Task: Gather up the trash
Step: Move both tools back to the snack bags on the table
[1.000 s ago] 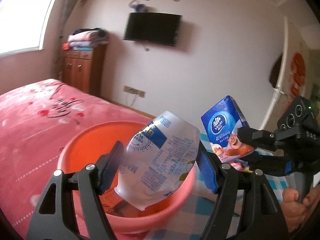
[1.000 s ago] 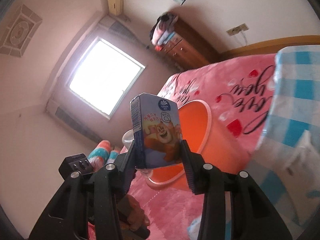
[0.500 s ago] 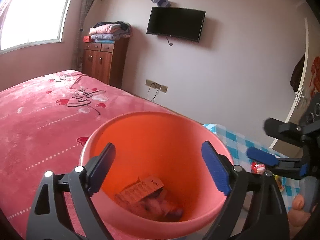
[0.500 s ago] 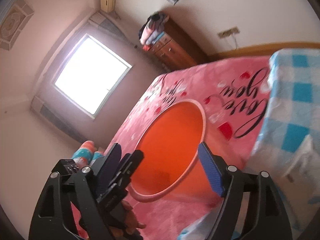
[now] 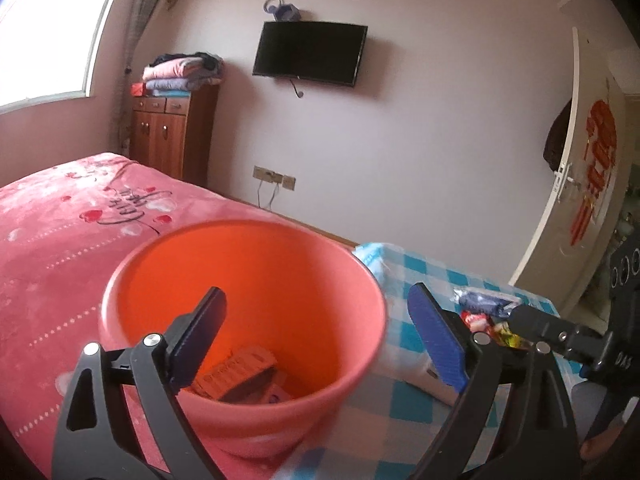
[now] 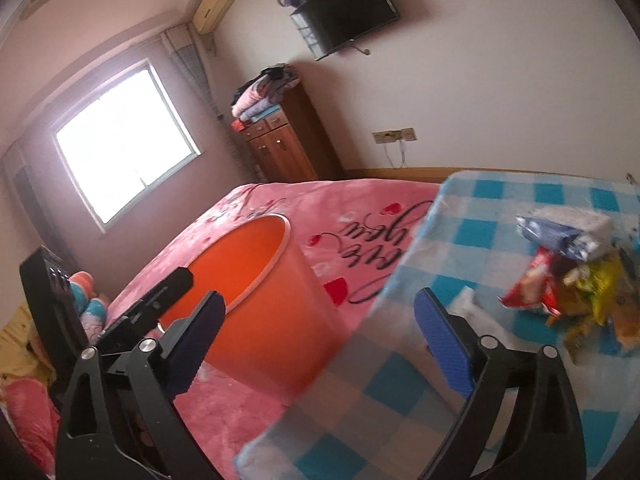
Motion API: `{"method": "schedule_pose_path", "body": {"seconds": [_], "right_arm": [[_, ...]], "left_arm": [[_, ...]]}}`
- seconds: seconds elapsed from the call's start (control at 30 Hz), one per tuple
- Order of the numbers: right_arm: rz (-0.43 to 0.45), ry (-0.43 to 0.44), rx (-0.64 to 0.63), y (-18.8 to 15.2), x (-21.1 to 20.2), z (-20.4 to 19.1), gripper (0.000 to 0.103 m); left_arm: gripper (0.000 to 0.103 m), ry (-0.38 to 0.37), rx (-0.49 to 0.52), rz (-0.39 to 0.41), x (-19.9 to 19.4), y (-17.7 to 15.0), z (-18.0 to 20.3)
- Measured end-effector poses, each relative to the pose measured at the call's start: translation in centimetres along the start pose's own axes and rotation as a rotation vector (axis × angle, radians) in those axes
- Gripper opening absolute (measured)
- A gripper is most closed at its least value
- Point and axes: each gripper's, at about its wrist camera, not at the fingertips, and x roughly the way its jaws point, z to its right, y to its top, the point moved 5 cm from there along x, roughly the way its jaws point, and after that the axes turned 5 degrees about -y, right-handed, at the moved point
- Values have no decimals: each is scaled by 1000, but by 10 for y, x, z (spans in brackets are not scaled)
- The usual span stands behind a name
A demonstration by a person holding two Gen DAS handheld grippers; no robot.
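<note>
Orange bucket (image 5: 244, 312) sits on the pink bed (image 5: 60, 220), right against the edge of the blue checked cloth (image 5: 404, 408), and there's already some trash in the bottom: a carton and scraps, tinted orange so I can't tell them apart. The rest of it, a pile of wrappers (image 6: 576, 272), is on the cloth, off to the right of my right gripper (image 6: 320, 336) and well apart from the bucket.

Both tongs have just been opening and now stand spread with nothing between them. Left gripper (image 5: 320, 332) hangs over the bucket's mouth, right one is aimed at the gap between bucket and cloth.

What worries me from here: the wrappers are crinkly and heaped, so I'd guess a pinch either grabs several loosely and sheds one on the way over, or slides off the foil. The bucket's on soft bedding too, so bumping the rim could tip it. And the two grippers are close together, so I could easily clip one with the other
</note>
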Motion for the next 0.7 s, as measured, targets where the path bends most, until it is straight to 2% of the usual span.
{"method": "schedule_pose_path", "body": {"seconds": [0.13, 0.23, 0.43, 0.7], "right_arm": [[19, -31, 38, -9, -8, 23, 94], [39, -56, 72, -14, -15, 41, 95], [111, -103, 91, -21, -34, 69, 97], [189, -82, 92, -24, -56, 91, 98]], "left_arm": [[92, -1, 12, -42, 3, -10, 13], [92, -44, 18, -69, 4, -14, 24], [92, -69, 39, -65, 2, -20, 46], [92, -93, 73, -100, 10, -29, 73]]}}
